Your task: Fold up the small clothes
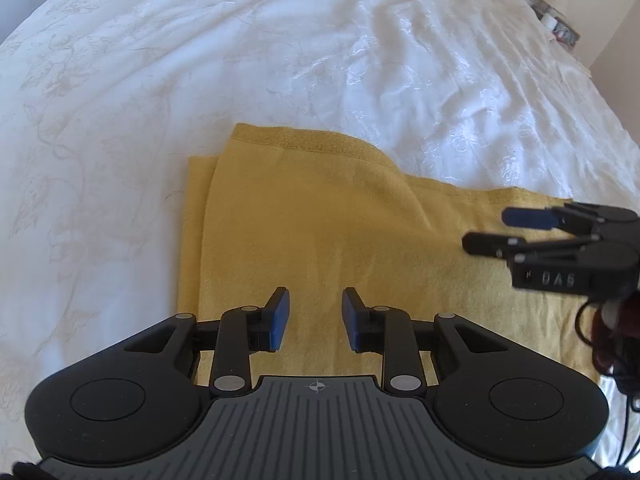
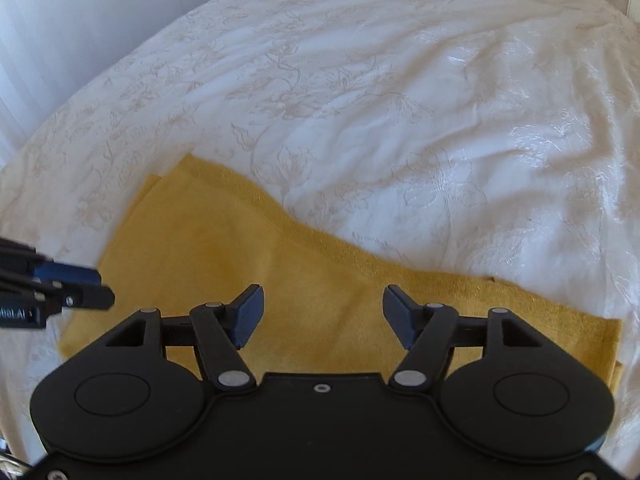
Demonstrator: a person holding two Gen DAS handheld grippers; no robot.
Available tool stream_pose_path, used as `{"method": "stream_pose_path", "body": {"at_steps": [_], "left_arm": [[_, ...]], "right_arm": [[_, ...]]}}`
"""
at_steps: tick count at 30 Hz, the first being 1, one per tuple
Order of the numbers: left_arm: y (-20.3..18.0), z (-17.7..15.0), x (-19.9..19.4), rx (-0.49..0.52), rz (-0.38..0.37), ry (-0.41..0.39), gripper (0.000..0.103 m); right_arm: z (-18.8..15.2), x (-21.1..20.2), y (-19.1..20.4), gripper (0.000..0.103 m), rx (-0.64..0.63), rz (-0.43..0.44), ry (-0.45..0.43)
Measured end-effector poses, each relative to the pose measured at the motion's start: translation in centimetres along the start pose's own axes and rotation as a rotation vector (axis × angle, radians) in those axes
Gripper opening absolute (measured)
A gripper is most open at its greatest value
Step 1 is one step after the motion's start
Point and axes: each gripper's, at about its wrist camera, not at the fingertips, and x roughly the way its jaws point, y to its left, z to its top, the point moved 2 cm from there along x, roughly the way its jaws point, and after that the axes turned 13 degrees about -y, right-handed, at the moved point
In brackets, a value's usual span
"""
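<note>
Left wrist view looks down on one yellow cloth lying flat on the white bedspread. The left gripper hovers just above the cloth's near part with its jaws apart and nothing between them. The right gripper enters from the right edge, also over the cloth, its two fingers parted and holding nothing as far as this view shows.

In the right wrist view the same cloth runs as a long band from upper left to lower right, so its long axis lies across both tools, side to side. The right gripper is spread wide above the middle of the band, empty. The left gripper shows at the left edge, over the cloth's left end.

The cloth seems already doubled at least once: a second layer's edge peeks out along its left side, and the far hem steps down toward the right. Judged from that, the next fold would bring one short end over the other. Each tool is nearest its own end, the left to the layered left end, the right to the thinner right end.

Counted: one cloth, two grippers, one bedspread. Small items sit blurred at the room's far edges.
</note>
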Motion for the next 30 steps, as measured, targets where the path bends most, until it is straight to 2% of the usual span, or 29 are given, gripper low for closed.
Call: {"method": "stream_pose_path", "body": {"at_steps": [2, 5, 7, 11, 15, 20, 24, 28, 30], "left_arm": [[-0.1, -1.0, 1.1, 0.020, 0.003, 0.043, 0.028], [0.5, -3.6, 2.0, 0.075, 0.051, 0.132, 0.028], [1.4, -4.7, 1.5, 0.067, 0.046, 0.132, 0.028], [1.9, -5.4, 0.6, 0.053, 0.076, 0.181, 0.028], [0.1, -3.5, -0.7, 0.054, 0.042, 0.119, 0.028], [-4.6, -1.2, 0.3, 0.090, -0.055, 0.039, 0.029], [-8.2, -0.2, 2.0, 0.122, -0.079, -0.023, 0.029], [-10.1, -0.5, 4.3, 0.139, -0.077, 0.019, 0.029], [-9.7, -1.5, 5.0, 0.148, -0.033, 0.067, 0.029]], "right_arm": [[-1.8, 0.0, 0.1, 0.069, -0.077, -0.076, 0.037], [-3.7, -1.0, -1.1, 0.070, -0.112, -0.163, 0.031], [-3.9, -1.9, -2.5, 0.070, -0.070, -0.211, 0.023], [-3.7, -4.3, -5.5, 0.074, 0.052, -0.275, -0.021], [-4.1, -7.3, -8.1, 0.075, 0.210, -0.274, -0.067], [-5.6, -10.3, -8.8, 0.076, 0.276, -0.285, -0.069], [-7.2, -11.7, -8.6, 0.076, 0.309, -0.297, -0.052], [-8.6, -13.2, -8.4, 0.078, 0.358, -0.292, -0.053], [-9.2, -13.6, -8.5, 0.081, 0.385, -0.283, -0.052]]}}
